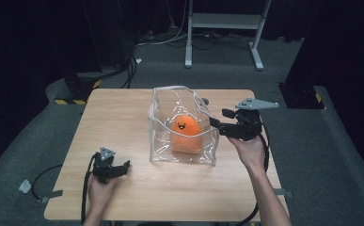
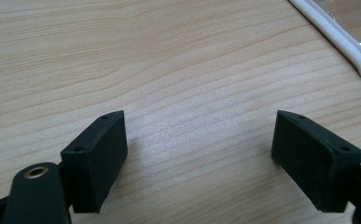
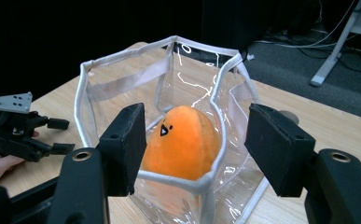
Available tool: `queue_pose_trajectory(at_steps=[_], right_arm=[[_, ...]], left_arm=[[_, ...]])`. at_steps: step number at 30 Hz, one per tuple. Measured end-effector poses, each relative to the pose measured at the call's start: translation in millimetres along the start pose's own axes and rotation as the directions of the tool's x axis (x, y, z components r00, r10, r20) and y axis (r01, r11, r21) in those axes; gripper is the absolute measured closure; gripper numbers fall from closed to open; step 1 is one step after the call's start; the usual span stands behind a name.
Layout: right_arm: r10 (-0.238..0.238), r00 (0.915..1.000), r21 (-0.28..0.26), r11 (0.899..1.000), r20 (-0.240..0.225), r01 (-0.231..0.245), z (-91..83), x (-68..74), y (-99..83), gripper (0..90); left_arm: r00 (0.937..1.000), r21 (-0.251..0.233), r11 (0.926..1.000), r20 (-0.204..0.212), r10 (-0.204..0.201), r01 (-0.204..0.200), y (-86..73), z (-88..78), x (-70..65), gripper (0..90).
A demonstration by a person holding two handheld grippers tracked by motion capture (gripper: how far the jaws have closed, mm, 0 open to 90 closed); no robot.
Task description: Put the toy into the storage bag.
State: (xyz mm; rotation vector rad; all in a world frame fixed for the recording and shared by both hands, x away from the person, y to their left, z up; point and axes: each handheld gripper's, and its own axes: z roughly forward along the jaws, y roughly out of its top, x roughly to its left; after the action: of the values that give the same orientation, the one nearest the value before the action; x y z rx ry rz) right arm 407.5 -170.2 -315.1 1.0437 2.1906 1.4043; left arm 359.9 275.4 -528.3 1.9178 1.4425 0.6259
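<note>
Item: clear bag (image 1: 183,141), white-trimmed, standing upright and open-topped near the middle of the worktop (image 1: 123,113). Soft walls, rim bowed out of square.

Contents: orange plush toy (image 1: 186,133) with a printed face, sitting inside on the bag's floor, face toward my side in the high view. In the right gripper view the orange plush toy (image 3: 187,142) sits below the rim, just beyond the near wall.

Right gripper (image 1: 216,123): held above the worktop at the bag's right edge, fingers (image 3: 124,142) spread wide and holding nothing. They frame the near corner of the clear bag (image 3: 122,79), with the rim between them.

Left gripper (image 1: 123,167): low over bare wood at the front left, well apart from the bag. Fingers (image 2: 96,156) spread, nothing between them. A white length of trim (image 2: 336,37) crosses the far corner of the left gripper view.

Step in hand, as I judge it: reaching into the bag for the toy.

Handling notes:
- Come in over the rim, not through the wall; the clear film will buckle if pushed.
- Keep the fingers spread until they pass either side of the toy's body, then close gently; plush gives, so grip the widest part.
- The bag is light and may lift with the toy. Bring my left gripper across to pin the trim or a wall first.
- Lift straight up to clear the rim.
</note>
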Motion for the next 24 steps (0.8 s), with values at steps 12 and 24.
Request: queue_pose_trajectory(at_steps=[12, 24], right_arm=[[0.004, 1.0000, -0.019, 1.000, 0.000, -0.004, -7.9, -1.1, -1.0, 38.4], [0.015, 0.9999, -0.048, 0.999, 0.009, -0.014, -17.2, -5.6, -3.2, 38.0]], left_arm=[[1.0000, 0.000, 1.0000, 0.000, 0.001, -0.001, 0.0, 0.0, 0.0, 18.4], [1.0000, 0.000, 1.0000, -0.001, 0.000, 0.000, 0.0, 0.0, 0.0, 18.4]])
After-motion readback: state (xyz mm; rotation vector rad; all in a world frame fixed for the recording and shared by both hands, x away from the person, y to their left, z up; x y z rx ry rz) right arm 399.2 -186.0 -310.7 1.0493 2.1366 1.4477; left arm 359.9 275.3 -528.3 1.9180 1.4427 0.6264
